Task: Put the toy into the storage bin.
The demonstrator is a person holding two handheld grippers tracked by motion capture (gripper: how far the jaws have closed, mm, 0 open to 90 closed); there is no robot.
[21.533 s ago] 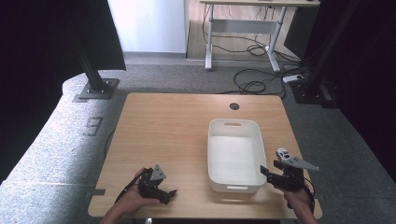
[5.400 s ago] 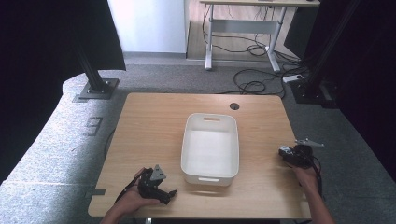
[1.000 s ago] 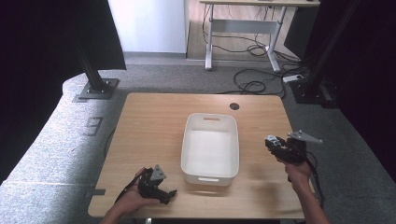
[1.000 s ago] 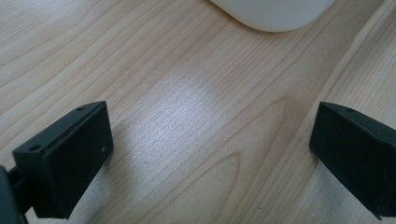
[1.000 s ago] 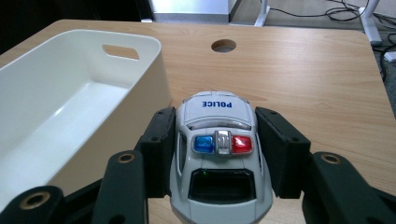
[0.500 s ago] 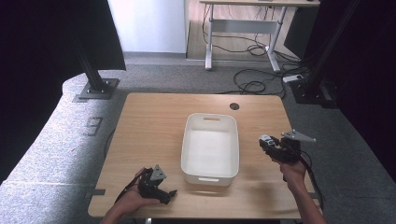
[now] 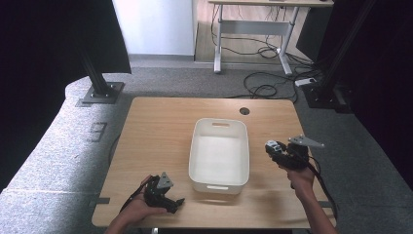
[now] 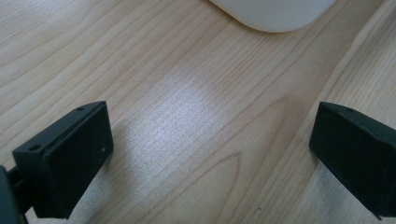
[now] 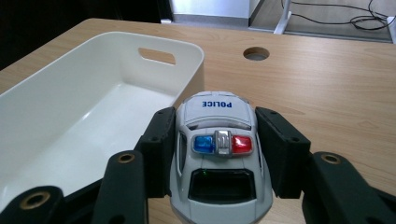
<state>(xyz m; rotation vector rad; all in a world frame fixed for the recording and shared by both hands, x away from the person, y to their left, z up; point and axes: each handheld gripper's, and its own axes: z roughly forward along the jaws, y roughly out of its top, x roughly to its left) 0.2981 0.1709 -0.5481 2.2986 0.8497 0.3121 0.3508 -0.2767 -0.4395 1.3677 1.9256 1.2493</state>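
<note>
A white toy police car (image 9: 217, 154) with a blue and red light bar sits between the jaws of my right gripper (image 9: 215, 140), which is shut on its sides. In the high view the right gripper (image 7: 273, 149) holds the car (image 7: 271, 146) above the table, just right of the white bin (image 7: 195, 146). The bin (image 9: 56, 116) has nothing in it and has a handle slot in its far wall. My left gripper (image 7: 168, 202) rests near the table's front edge, left of the bin. Its jaws stand wide apart over bare wood, around the left gripper (image 8: 210, 154) midpoint.
The wooden table (image 7: 160, 126) has a round cable hole (image 7: 244, 111) at the back right. A corner of the bin (image 8: 273, 11) shows ahead of the left jaws. Black stands and a desk with cables lie beyond the table.
My right gripper has moved left and a little away from me with the police car, closer to the bin's right wall. The left hand has kept still.
</note>
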